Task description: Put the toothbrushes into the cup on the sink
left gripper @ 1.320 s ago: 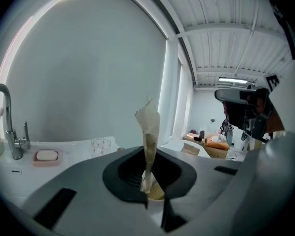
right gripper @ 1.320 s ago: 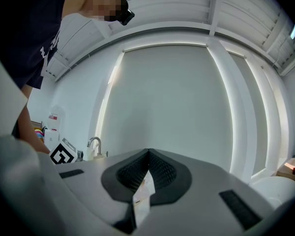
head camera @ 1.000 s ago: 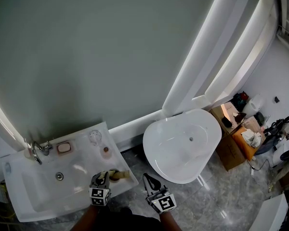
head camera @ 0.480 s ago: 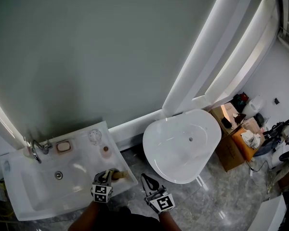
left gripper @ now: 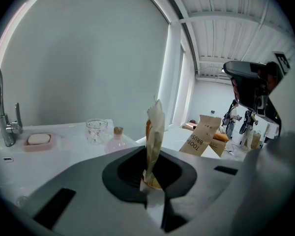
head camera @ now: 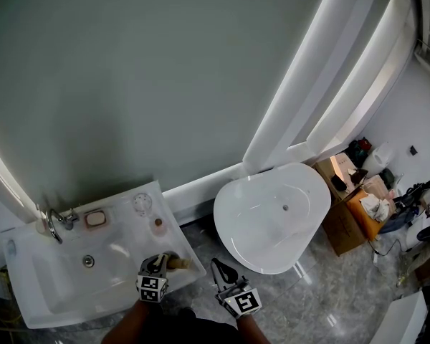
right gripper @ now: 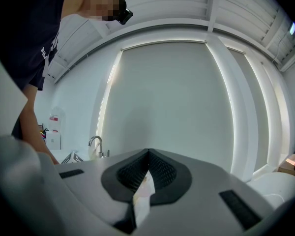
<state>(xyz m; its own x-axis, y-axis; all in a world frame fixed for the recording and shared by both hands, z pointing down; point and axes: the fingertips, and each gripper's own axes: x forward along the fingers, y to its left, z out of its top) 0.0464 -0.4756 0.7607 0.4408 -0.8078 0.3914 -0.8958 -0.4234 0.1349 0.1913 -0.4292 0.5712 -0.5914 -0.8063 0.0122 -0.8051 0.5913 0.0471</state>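
Note:
On the white sink [head camera: 29, 303] at the lower left, a clear glass cup [head camera: 142, 204] [left gripper: 97, 130] stands at the back rim, with a small pink bottle [head camera: 158, 224] [left gripper: 117, 140] beside it. My left gripper [head camera: 160, 262] [left gripper: 155, 173] hovers over the sink's front right corner, shut on a tan paper toothbrush packet [left gripper: 155, 127] that stands upright between its jaws. A second tan packet [head camera: 180, 263] [left gripper: 201, 136] printed TOOTH BRUSH lies just right of it. Right of the sink and above the floor, my right gripper [head camera: 221, 267] [right gripper: 146, 173] is shut on a thin strip of paper wrapper [right gripper: 143, 191].
A chrome faucet [head camera: 54, 224] [left gripper: 0, 112] and a pink soap dish [head camera: 95, 218] [left gripper: 38, 139] sit at the sink's back left. A white oval tub [head camera: 272, 213] stands to the right, with cardboard boxes [head camera: 347, 217] beyond it. The floor is grey marble.
My left gripper has sunk a little and shifted slightly right with its packet, closer to the second packet. The right gripper has stayed put.

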